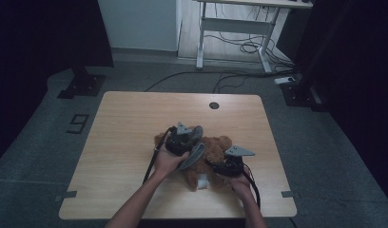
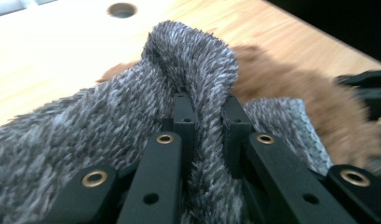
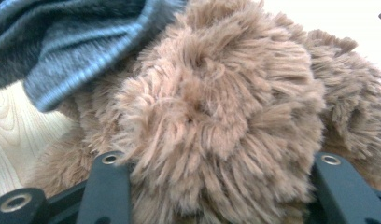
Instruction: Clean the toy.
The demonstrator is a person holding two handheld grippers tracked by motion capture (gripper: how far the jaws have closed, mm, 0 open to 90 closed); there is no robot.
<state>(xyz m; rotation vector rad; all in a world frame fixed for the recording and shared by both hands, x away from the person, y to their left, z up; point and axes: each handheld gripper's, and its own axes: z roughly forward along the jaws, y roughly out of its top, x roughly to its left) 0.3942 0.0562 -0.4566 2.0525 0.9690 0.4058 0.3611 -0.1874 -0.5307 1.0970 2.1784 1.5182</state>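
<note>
A brown plush teddy bear (image 1: 217,146) lies on the wooden table (image 1: 130,123), right of centre, with a white tag (image 1: 203,181) at its near end. A grey fuzzy knit garment (image 1: 195,155) is draped over the bear's left side. My left gripper (image 1: 185,138) is above the bear. In the left gripper view, the left gripper (image 2: 207,112) is shut on a raised fold of the grey garment (image 2: 86,126), with the bear (image 2: 291,84) behind. My right gripper (image 1: 230,165) is at the bear's right side; in its own view the right gripper (image 3: 219,161) is shut on the bear's fur (image 3: 216,98), beside the garment's ribbed edge (image 3: 76,51).
A round cable hole (image 1: 214,105) sits near the table's far edge. On the floor beyond are a white desk frame (image 1: 239,23) with loose cables (image 1: 249,46), and black stand feet at the left (image 1: 82,84) and right (image 1: 299,92).
</note>
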